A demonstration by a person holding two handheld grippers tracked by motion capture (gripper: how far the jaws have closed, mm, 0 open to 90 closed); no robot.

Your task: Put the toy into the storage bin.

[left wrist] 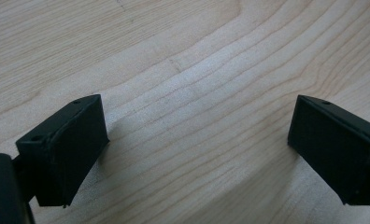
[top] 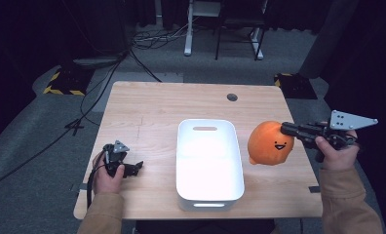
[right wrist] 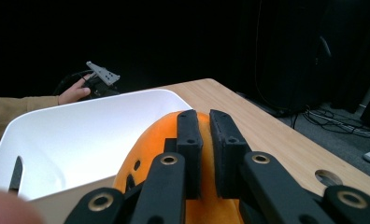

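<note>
An orange round plush toy (top: 270,144) with a small smiling face hangs just right of the white bin (top: 208,122), at the table's right side. My right gripper (top: 283,128) comes in from the right and is shut on the toy's top edge. In the right gripper view the jaws (right wrist: 206,116) stand nearly together, pinching a fold of the orange plush toy (right wrist: 145,144). My left gripper (top: 138,167) rests low at the table's front left, pointing right. Its jaws (left wrist: 197,149) are open over bare wood, with nothing between them.
The white rectangular bin (right wrist: 80,140) has handle slots and stands in the table's middle. A round cable hole (top: 232,97) sits near the far edge. Cables, chair legs and hazard-striped bases lie on the floor beyond.
</note>
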